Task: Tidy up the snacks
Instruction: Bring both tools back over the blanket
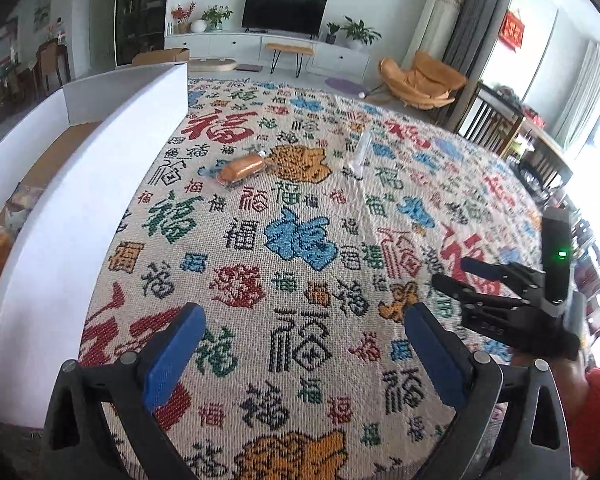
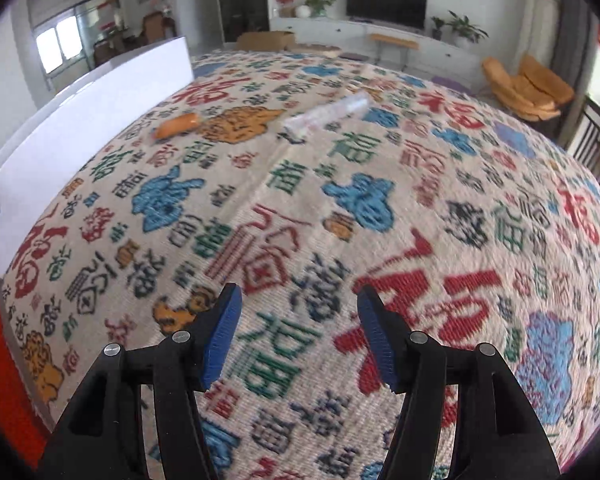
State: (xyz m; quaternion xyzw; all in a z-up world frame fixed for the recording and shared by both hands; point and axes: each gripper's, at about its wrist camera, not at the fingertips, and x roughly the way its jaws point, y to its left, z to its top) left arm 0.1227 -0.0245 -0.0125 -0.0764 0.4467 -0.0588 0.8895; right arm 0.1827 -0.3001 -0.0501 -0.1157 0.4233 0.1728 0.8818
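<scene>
Left gripper (image 1: 304, 344) spread wide, blue pads (image 1: 172, 360) far apart, nothing between them, only patterned cloth (image 1: 300, 240) underneath. Right gripper (image 2: 298, 334) parted about halfway, also empty, pointing down at the same cloth; it shows in the left wrist view too, at the right edge, black body with a green light, held by a hand in an orange sleeve (image 1: 598, 408)

Snacks: an orange sausage-shaped packet (image 1: 242, 168) lies on the cloth well ahead of both grippers, just beside an orange woven figure, near the white box (image 1: 80, 208). A clear plastic packet (image 1: 358, 152) lies to its right, apart from it, contents too blurred to tell. Neither is touched

White box stands along the left side of the cloth, open top, brown inside, some wrapped items in it, not clear what

Background: TV (image 1: 284, 10) on a low white cabinet, potted plants, orange chair (image 1: 420, 80), grey curtains
</scene>
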